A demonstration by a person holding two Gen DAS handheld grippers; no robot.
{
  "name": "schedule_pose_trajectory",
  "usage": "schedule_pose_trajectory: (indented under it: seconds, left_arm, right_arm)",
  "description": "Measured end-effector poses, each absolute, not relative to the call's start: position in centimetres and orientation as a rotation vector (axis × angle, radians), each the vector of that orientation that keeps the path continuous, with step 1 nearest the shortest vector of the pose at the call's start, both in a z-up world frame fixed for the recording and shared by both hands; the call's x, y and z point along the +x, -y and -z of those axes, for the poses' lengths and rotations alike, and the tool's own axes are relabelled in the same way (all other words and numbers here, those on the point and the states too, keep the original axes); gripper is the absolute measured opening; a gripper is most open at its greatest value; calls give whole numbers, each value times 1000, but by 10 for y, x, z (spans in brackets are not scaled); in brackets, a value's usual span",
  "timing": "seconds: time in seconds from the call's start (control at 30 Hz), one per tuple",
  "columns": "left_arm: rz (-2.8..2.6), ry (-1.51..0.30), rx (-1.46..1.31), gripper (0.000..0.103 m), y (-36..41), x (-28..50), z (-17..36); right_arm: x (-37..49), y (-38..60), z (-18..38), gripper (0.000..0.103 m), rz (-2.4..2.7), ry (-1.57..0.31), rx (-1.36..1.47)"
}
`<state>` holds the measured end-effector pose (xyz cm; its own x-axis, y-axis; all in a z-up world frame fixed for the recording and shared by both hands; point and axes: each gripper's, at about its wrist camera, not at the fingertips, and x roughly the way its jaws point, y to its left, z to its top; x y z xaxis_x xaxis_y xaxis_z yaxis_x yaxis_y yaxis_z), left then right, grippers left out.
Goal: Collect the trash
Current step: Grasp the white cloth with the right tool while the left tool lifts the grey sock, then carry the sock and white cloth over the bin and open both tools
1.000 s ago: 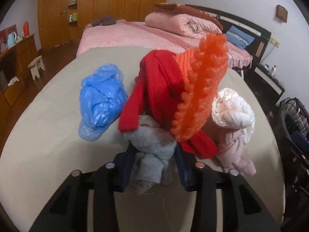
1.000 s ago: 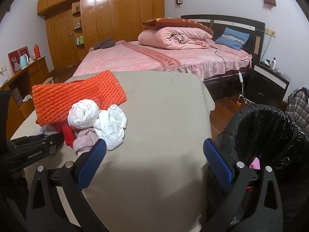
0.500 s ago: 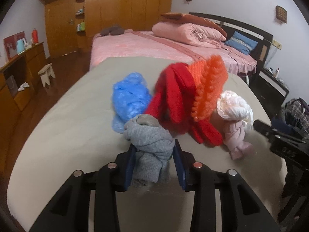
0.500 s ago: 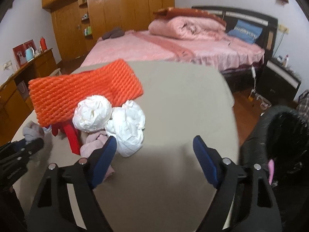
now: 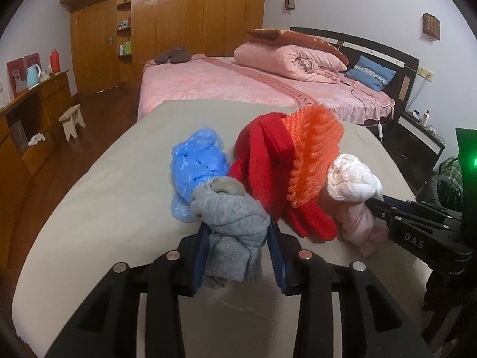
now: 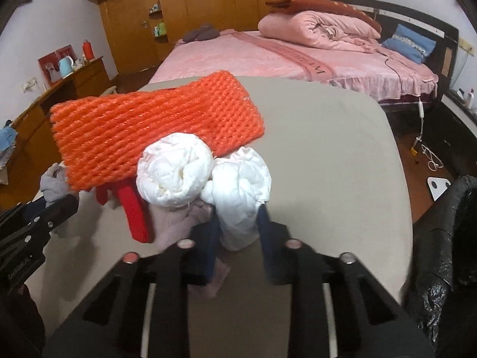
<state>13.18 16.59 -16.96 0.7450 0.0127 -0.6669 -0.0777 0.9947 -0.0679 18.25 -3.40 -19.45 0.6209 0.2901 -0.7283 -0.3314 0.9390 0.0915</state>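
A pile lies on the beige table (image 5: 98, 197). My left gripper (image 5: 237, 232) is shut on a grey knotted cloth (image 5: 229, 214), held just off the pile's near side. Behind it lie a blue plastic bag (image 5: 195, 167), a red cloth (image 5: 262, 164), an orange foam net (image 5: 316, 155), a white crumpled wad (image 5: 351, 179) and a pink cloth (image 5: 357, 223). My right gripper (image 6: 237, 217) is shut on a white plastic bag wad (image 6: 241, 191), beside a second white wad (image 6: 176, 176) and under the orange net (image 6: 155, 128).
A black-lined trash bin (image 6: 447, 238) stands at the table's right edge. A pink bed (image 5: 238, 86) lies beyond the table, a wooden dresser (image 5: 26, 119) at left, a wardrobe (image 5: 179, 21) at the back, a nightstand (image 5: 423, 140) at right.
My left gripper has pulled the grey cloth back out of the pile. My right gripper moved in toward the pile and closed from wide open onto the white bag wad.
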Motion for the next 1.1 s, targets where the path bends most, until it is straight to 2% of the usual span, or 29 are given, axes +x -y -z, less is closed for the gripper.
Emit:
schedule_pose_trajectory:
  seconds: [1.1]
  left_arm:
    - [126,-578,-50,37,-79,104,93]
  right_arm:
    - [103,125,108,13,-246,-615,43]
